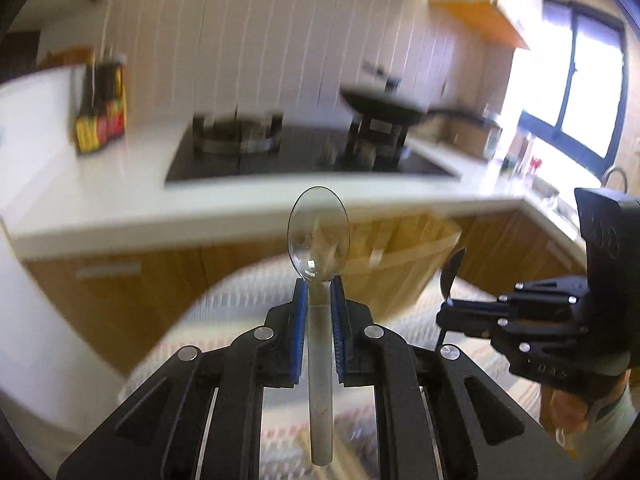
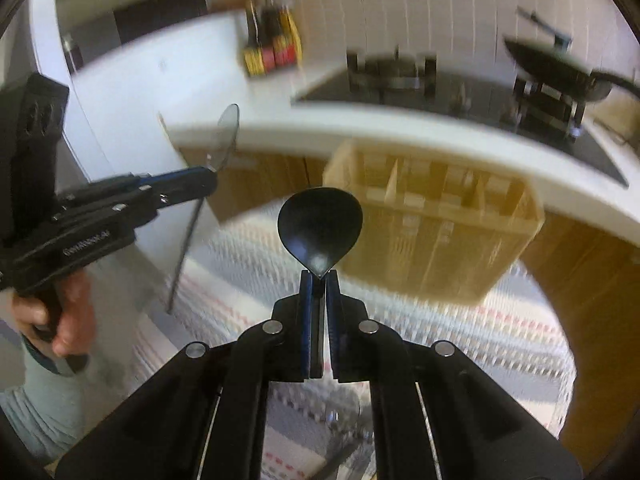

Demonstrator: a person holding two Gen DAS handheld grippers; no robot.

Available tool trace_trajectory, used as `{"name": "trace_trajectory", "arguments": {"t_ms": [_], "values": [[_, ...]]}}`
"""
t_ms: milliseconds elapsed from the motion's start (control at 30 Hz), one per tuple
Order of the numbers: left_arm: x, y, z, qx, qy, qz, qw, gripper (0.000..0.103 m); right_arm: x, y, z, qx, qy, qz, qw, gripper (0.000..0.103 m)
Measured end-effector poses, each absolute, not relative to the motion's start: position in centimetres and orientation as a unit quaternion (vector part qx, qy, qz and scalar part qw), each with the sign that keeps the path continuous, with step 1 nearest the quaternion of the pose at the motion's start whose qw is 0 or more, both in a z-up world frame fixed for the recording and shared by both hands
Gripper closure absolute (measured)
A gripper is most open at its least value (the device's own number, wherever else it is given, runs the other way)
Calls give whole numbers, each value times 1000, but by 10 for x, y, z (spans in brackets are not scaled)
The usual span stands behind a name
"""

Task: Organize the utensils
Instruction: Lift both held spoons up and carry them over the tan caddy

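A black glass hob (image 1: 256,160) is set into the white worktop (image 1: 120,208), a dark frying pan (image 2: 548,68) on its right burner, yellow-and-red labelled bottles (image 1: 100,120) near the worktop's left end.

Left wrist view: along its own fingers, tilted down, facing the counter (image 1: 120,216) and hob (image 1: 304,160). Right wrist view: same heading, closer over the wooden organizer (image 2: 436,236). Both share counter edge, hob, organizer, striped cloth (image 2: 248,264).
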State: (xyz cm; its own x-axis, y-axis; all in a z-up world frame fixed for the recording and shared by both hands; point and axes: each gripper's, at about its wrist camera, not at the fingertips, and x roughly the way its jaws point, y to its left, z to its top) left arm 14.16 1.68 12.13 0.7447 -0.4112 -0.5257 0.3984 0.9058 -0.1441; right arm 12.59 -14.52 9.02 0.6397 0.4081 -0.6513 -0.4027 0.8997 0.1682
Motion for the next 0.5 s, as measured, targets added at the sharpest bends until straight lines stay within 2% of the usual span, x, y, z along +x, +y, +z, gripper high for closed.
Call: {"name": "trace_trajectory", "arguments": {"t_ms": [100,300,500], "values": [[149,4,144,-21,244,-227,943,93,121,-165,129,7,315,218,924,97],[168,-23,159,-39,179,-238,954,93,133,-191,160,-10,237,150,960,97],[190,-38,150,-58,117,-224,966,93,159,-215,161,-27,193,82,977,97]]}}
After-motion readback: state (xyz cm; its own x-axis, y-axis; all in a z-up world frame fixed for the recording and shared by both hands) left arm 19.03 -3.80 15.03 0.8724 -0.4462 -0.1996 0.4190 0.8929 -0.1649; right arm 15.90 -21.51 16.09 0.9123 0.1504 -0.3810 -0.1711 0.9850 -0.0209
